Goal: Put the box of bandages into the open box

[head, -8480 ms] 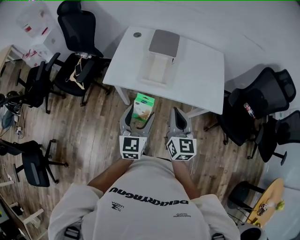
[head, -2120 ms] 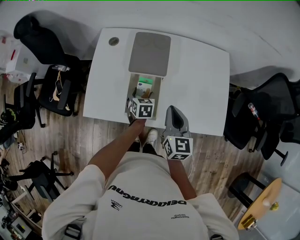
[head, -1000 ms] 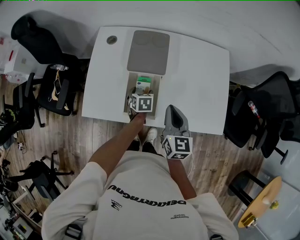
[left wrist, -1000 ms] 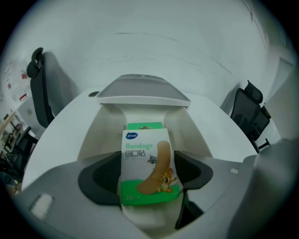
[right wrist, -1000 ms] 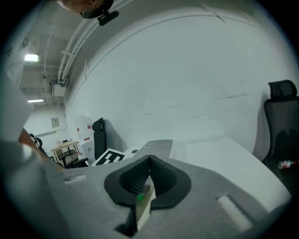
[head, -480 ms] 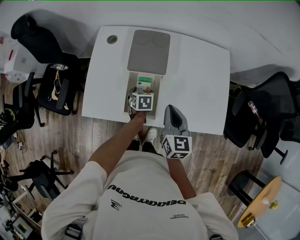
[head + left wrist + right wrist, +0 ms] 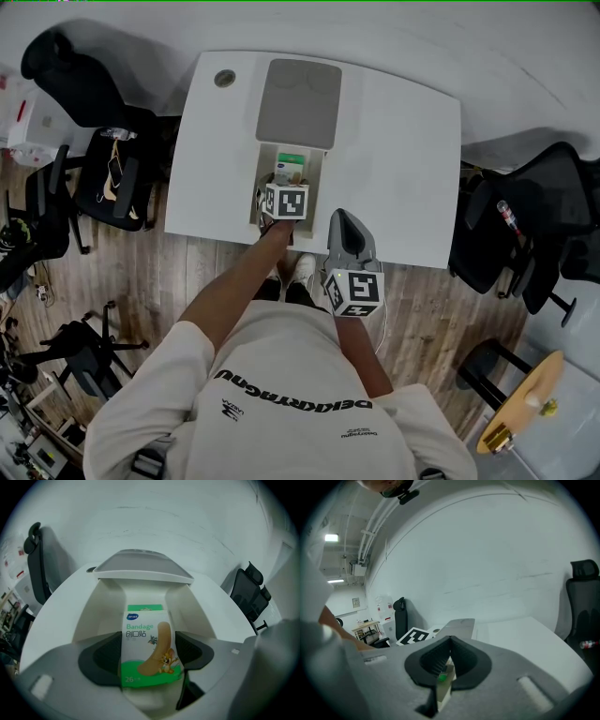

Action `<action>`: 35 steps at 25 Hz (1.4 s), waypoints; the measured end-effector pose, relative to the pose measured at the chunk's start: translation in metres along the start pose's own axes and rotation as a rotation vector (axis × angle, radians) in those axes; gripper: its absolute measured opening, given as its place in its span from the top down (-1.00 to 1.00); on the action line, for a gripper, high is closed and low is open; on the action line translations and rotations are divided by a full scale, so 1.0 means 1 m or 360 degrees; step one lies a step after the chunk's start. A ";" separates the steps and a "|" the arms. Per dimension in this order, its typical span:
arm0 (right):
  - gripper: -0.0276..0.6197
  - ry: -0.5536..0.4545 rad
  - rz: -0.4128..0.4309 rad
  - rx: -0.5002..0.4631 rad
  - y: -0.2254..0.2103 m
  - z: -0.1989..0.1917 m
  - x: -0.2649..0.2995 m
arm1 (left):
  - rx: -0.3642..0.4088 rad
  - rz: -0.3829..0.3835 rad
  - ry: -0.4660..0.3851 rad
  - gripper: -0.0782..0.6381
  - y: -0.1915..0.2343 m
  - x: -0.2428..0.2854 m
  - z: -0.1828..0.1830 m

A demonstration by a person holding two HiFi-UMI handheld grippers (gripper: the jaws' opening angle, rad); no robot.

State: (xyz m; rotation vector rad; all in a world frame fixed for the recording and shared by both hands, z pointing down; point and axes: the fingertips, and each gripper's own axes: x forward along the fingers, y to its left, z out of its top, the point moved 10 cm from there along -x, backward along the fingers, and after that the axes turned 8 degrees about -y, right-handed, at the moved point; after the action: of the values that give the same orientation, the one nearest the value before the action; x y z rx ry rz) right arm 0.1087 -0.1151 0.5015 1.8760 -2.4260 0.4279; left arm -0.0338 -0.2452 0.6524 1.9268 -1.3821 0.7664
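1. Person [image 7: 281, 394] in a white shirt stands on the near side of the open box [image 7: 265, 178], with both forearms reaching toward it.
2. Right gripper [image 7: 345, 218]: nearer than the open box and to its right, its tip just over the near edge of the table [image 7: 403, 159]. The jaws are closed tip to tip with nothing held.
3. Left gripper [image 7: 149, 656]: points steeply down into the near end of the open box, marker cube uppermost. The jaws stand wide, with the dark pads set against the two sides of the box of bandages [image 7: 146, 641], so the grip is on.
4. Box of bandages: inside the open box, between its white side walls. The printed face is turned toward the gripper's camera, with the green band at its lower edge. Cannot tell whether it rests on the floor of the open box.
5. Grey lid [image 7: 300, 91]: at the far end of the open box, swung open away from the person.
6. Small round grey disc [image 7: 225, 79]: on the table, left of the lid and farther off than the open box.
7. Black office chairs [image 7: 89, 84]: well apart from the open box, to its left on the wood floor [image 7: 197, 272]. More chairs stand to its right.
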 end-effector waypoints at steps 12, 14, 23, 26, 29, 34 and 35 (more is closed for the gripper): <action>0.93 0.0001 -0.0013 -0.0003 0.001 -0.001 -0.002 | -0.0036 -0.0008 -0.0013 -0.24 0.000 0.000 0.000; 0.93 0.0000 -0.0013 0.0000 0.001 -0.001 -0.002 | -0.0039 -0.0010 -0.0011 -0.24 0.000 0.000 0.000; 0.93 -0.0011 0.0002 -0.0002 0.001 0.001 -0.004 | -0.0094 -0.0039 -0.0023 -0.27 -0.001 -0.001 0.002; 0.93 -0.0013 0.0003 -0.0001 0.001 0.002 -0.005 | -0.0106 -0.0061 -0.0043 -0.33 -0.001 -0.001 0.003; 0.93 -0.0019 0.0003 -0.0001 0.002 0.001 -0.006 | -0.0110 -0.0098 -0.0040 -0.34 0.000 -0.002 0.002; 0.93 -0.0031 0.0005 -0.0013 0.001 0.003 -0.010 | -0.0133 -0.0148 -0.0072 -0.43 0.000 -0.008 0.000; 0.93 -0.0034 0.0004 -0.0013 0.000 0.003 -0.011 | -0.0134 -0.0142 -0.0077 -0.43 0.001 -0.010 0.000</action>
State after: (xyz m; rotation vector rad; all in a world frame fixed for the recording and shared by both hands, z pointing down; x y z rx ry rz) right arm 0.1117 -0.1053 0.4963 1.8843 -2.4396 0.3998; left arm -0.0375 -0.2394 0.6453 1.9383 -1.3261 0.6137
